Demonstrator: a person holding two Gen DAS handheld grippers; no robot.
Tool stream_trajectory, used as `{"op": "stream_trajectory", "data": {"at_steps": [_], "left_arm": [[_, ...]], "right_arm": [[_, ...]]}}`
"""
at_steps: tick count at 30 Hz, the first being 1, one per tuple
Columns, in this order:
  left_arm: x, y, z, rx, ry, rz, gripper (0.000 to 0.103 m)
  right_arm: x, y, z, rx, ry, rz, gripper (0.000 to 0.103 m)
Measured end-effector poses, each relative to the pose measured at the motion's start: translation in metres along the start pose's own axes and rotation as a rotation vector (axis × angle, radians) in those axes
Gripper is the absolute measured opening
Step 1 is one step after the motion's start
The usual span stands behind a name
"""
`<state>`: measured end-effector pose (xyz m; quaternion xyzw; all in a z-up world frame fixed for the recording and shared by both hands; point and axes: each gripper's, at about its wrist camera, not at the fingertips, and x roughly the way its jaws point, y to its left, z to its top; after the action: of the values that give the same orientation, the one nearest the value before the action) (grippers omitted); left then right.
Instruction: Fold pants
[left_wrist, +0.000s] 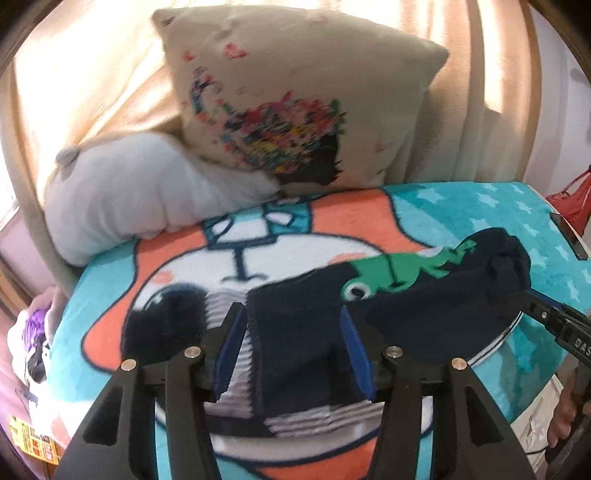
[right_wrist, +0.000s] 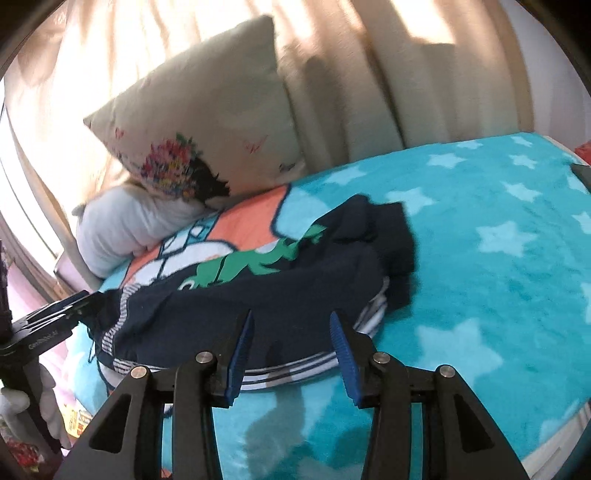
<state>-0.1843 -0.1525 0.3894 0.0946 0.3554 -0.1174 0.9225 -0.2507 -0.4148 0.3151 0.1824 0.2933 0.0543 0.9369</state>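
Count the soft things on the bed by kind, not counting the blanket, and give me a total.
Pillows: 2, a beige flower-print pillow and a plain white pillow
Pants: 1, navy cotton pants with a green dinosaur print
Total: 3

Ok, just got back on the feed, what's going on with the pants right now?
The navy pants with a green dinosaur print lie bunched on the turquoise star-patterned fleece blanket, not yet neatly folded. A person holds both grippers at the near edge of the pants. The left gripper and the right gripper both stand open, gripping nothing.
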Motion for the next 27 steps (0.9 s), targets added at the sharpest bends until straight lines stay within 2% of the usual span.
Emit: {"op": "stream_trajectory", "data": {"at_steps": [3, 8, 14, 17, 21, 27], "left_arm": [[0.005, -0.016, 0.012, 0.022, -0.017, -0.027, 0.052], [0.025, -0.044, 0.032, 0.031, 0.036, -0.165, 0.052], [0.055, -0.088, 0.065, 0.051, 0.091, -0.397, 0.055], [0.082, -0.114, 0.083, 0.085, 0.164, -0.489, 0.057], [0.114, -0.154, 0.093, 0.166, 0.243, -0.552, 0.057], [0.151, -0.191, 0.096, 0.206, 0.339, -0.607, 0.057]], "right_arm": [[-0.009, -0.008, 0.002, 0.019, -0.033, -0.011, 0.05], [-0.014, -0.03, 0.003, 0.066, -0.07, -0.044, 0.062], [-0.003, -0.042, 0.006, 0.094, -0.038, -0.024, 0.064], [0.004, -0.045, 0.008, 0.093, -0.03, -0.021, 0.066], [0.015, -0.046, 0.008, 0.102, -0.008, -0.013, 0.067], [0.03, -0.04, 0.01, 0.093, 0.01, 0.001, 0.068]]}}
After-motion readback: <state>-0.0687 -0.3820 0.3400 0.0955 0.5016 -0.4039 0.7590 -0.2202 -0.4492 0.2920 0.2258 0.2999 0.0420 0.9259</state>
